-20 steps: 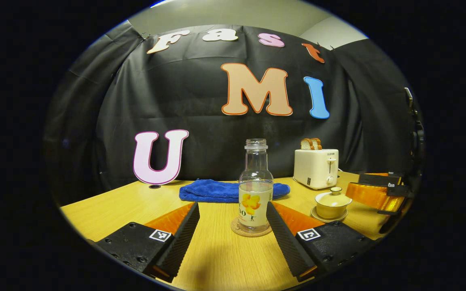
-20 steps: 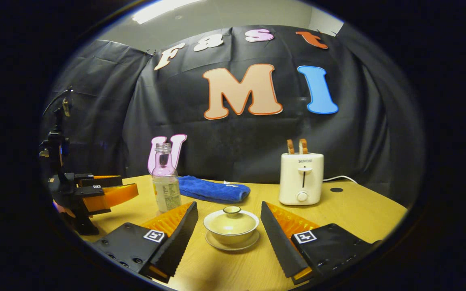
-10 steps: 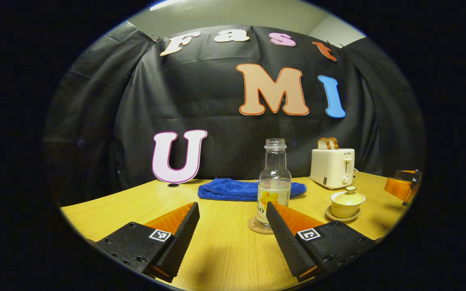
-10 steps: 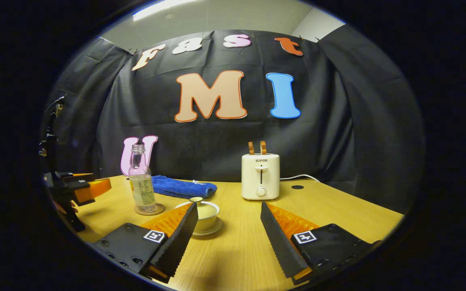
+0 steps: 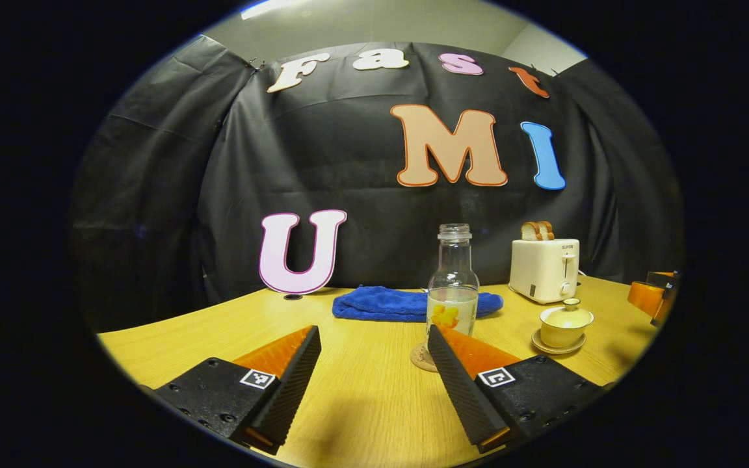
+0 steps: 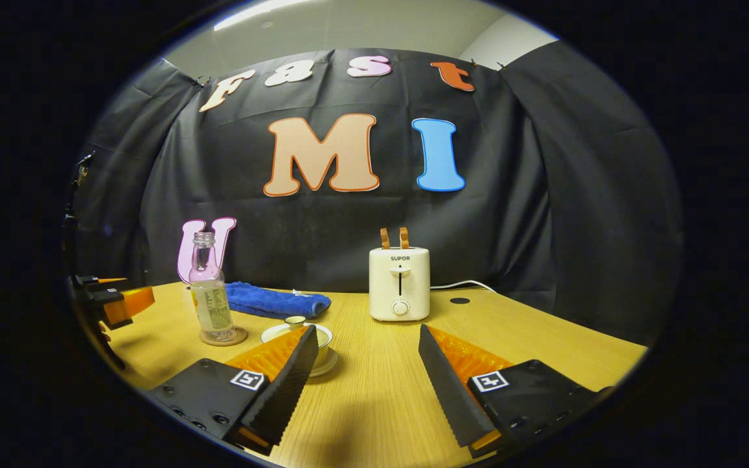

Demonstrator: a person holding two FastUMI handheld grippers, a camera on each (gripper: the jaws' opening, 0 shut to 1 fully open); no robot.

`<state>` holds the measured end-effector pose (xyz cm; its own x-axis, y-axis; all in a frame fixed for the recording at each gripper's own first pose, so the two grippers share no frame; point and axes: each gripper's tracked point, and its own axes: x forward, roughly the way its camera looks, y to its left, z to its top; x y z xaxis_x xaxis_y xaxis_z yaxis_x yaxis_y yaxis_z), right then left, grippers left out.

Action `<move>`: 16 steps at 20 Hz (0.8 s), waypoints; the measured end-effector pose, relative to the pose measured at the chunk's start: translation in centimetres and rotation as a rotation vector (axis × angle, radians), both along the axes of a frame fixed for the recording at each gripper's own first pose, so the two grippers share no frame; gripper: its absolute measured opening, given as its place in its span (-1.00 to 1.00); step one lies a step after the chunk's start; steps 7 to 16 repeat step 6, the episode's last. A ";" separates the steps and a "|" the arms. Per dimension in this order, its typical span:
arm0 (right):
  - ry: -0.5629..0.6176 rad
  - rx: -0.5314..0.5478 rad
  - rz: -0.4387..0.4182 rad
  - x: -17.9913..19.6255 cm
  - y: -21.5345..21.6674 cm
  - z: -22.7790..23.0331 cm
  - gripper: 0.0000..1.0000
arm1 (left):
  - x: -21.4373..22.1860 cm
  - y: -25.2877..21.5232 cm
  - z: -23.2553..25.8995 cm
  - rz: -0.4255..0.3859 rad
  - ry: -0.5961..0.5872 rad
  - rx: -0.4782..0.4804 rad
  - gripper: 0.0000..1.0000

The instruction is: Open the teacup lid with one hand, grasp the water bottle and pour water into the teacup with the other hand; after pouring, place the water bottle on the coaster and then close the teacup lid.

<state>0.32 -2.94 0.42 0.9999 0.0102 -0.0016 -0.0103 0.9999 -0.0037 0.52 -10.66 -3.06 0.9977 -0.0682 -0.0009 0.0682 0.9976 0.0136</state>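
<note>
Low in each view a claw, left and right, gapes spread and empty over the counter; beyond, right of centre, the water bottle stands on its coaster and the teacup wears its lid, so the task looks finished, leaving only withdrawal.

Left gripper, lower part of the left gripper view: two long wedge-shaped fingers with finely ribbed inner faces. Each finger sits on a black block body with small screws and a square black-and-white marker tag on top. Orange panels run along the fingers' outer sides.

Right gripper, bottom of the right gripper view: same build, ribbed wedge fingers, black screwed blocks, square marker tags, orange side panels.
</note>
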 end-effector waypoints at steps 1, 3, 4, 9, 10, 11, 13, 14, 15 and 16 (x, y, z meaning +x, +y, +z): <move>0.000 0.000 0.000 0.0 0.0 0.0 1.00 | -0.1 0.1 0.0 0.000 0.001 -0.001 0.93; 0.000 0.000 0.000 0.0 0.0 0.0 0.97 | 0.0 0.1 0.0 0.000 0.001 -0.001 0.93; 0.000 0.000 0.000 0.0 0.0 0.0 0.97 | 0.0 0.0 0.1 -0.001 0.000 0.000 0.94; 0.000 0.000 -0.001 0.0 0.1 0.0 0.84 | -0.1 -0.1 0.1 -0.004 -0.001 0.000 0.93; 0.000 0.000 -0.001 0.0 0.1 0.0 0.84 | -0.1 -0.1 0.1 -0.004 -0.001 0.000 0.93; 0.000 0.000 -0.001 0.0 0.1 0.0 0.84 | -0.1 -0.1 0.1 -0.004 -0.001 0.000 0.93; 0.000 0.000 -0.001 0.0 0.1 0.0 0.84 | -0.1 -0.1 0.1 -0.004 -0.001 0.000 0.93; 0.000 0.000 -0.001 0.0 0.1 0.0 0.84 | -0.1 -0.1 0.1 -0.004 -0.001 0.000 0.93; 0.000 0.000 -0.001 0.0 0.1 0.0 0.84 | -0.1 -0.1 0.1 -0.004 -0.001 0.000 0.93; 0.000 0.000 -0.001 0.0 0.1 0.0 0.84 | -0.1 -0.1 0.1 -0.004 -0.001 0.000 0.93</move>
